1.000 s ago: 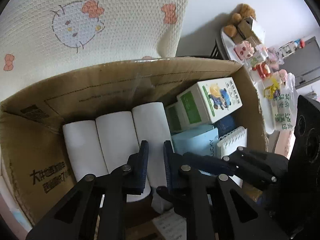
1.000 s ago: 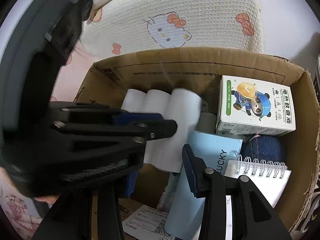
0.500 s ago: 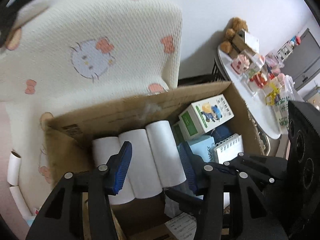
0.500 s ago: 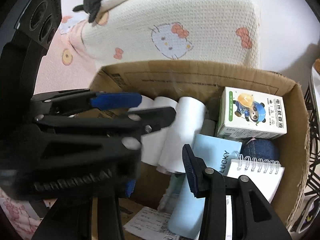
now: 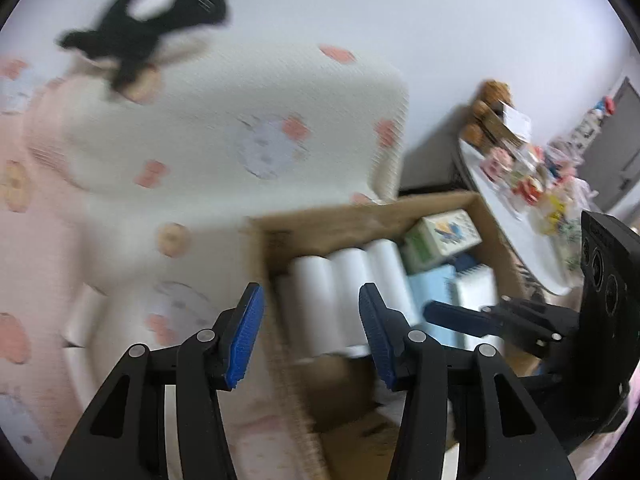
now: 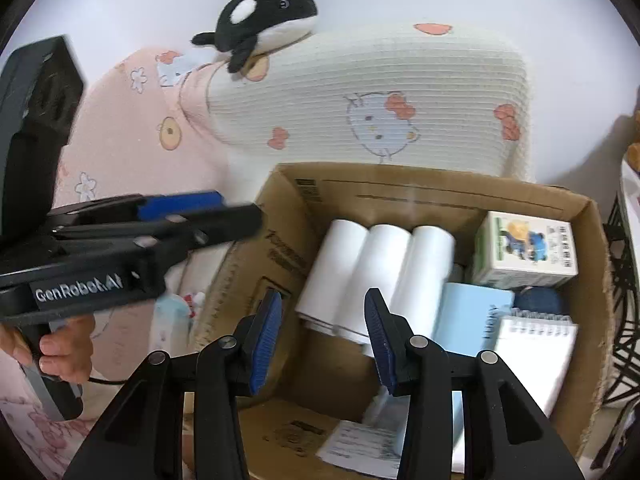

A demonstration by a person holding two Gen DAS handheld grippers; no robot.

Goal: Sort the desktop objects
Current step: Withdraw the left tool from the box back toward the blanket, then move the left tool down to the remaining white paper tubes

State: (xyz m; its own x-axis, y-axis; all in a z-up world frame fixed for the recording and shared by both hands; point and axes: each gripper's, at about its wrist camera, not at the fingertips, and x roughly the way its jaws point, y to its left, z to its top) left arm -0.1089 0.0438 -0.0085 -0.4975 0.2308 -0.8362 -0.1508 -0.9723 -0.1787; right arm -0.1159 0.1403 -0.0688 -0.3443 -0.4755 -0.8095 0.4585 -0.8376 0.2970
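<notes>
Tongs on both sides, left tongs (image 5: 308, 332) and right tongs (image 6: 324, 338), gape empty above the brown cardboard box (image 6: 400, 188); I'd guess another loose item gets fetched next.

left wrist view is motion-blurred: box (image 5: 448, 216) print unreadable, orca plush (image 5: 148, 28) smeared. In the right wrist view, notebook (image 6: 532, 356) partly behind light blue box (image 6: 472, 312); dark blue item (image 6: 538, 302) mostly hidden; paper label (image 6: 360, 448) text too blurred to read
</notes>
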